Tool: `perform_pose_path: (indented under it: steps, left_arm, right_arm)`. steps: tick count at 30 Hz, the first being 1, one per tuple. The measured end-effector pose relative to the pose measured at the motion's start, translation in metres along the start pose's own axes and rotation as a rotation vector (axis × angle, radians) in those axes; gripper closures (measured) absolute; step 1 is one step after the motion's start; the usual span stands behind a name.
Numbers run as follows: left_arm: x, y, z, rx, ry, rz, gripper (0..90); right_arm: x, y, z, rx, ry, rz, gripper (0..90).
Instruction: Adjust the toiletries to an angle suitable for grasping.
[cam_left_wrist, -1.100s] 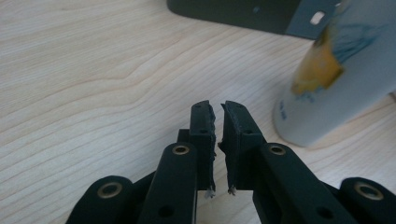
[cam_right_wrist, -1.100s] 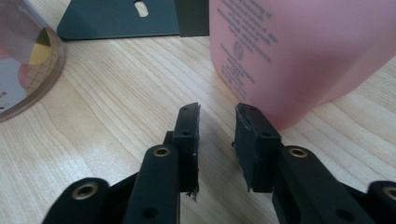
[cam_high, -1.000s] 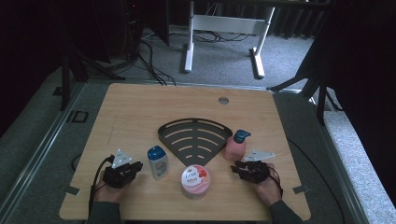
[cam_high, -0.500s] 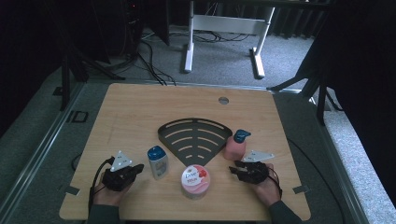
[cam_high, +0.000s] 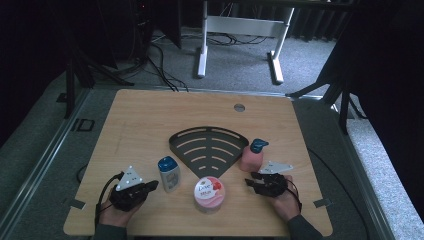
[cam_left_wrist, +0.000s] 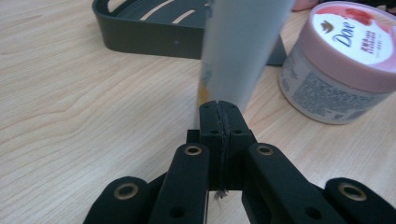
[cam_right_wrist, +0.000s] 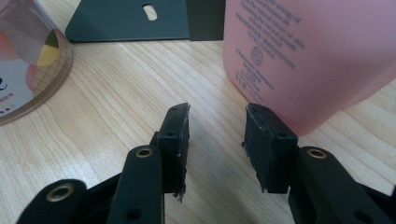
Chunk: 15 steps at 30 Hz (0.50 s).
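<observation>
My left gripper (cam_high: 151, 185) lies at the table's front left, with its jaws shut and nothing between them (cam_left_wrist: 218, 105). Just beyond its tips stands a white bottle (cam_high: 169, 174) with a blue cap, seen close up as a pale column (cam_left_wrist: 243, 46). My right gripper (cam_high: 249, 182) is at the front right and stands open (cam_right_wrist: 217, 119); its jaws have just been opening and the gap holds nothing. A pink bottle (cam_high: 251, 157) with a blue cap stands just past its right finger (cam_right_wrist: 308, 51). A pink-lidded Dove jar (cam_high: 209, 193) sits between the two grippers.
A black fan-shaped slotted rack (cam_high: 207, 149) lies flat in the middle of the wooden table (cam_high: 150, 120). Its dark wall shows behind the bottle (cam_left_wrist: 154, 32) and behind the pink bottle (cam_right_wrist: 126, 21). A small round hole (cam_high: 239, 107) marks the far side.
My left gripper has shifted slightly toward the table's near edge. The right hand and all the objects stay where they were.
</observation>
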<state>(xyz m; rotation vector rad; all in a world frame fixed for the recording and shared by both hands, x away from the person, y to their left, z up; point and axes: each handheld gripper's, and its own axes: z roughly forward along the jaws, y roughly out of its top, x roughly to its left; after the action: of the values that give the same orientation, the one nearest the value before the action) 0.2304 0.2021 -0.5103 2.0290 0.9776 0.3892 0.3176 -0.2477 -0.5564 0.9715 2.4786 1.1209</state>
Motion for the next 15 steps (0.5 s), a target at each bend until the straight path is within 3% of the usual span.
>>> perform_pose_path:
  steps: [15]
  left_arm:
    - [-0.017,0.005,0.005,0.018,-0.057,0.056,89.8]
  right_arm:
    - [0.000,0.000,0.000,0.001,0.001,-0.001,59.7]
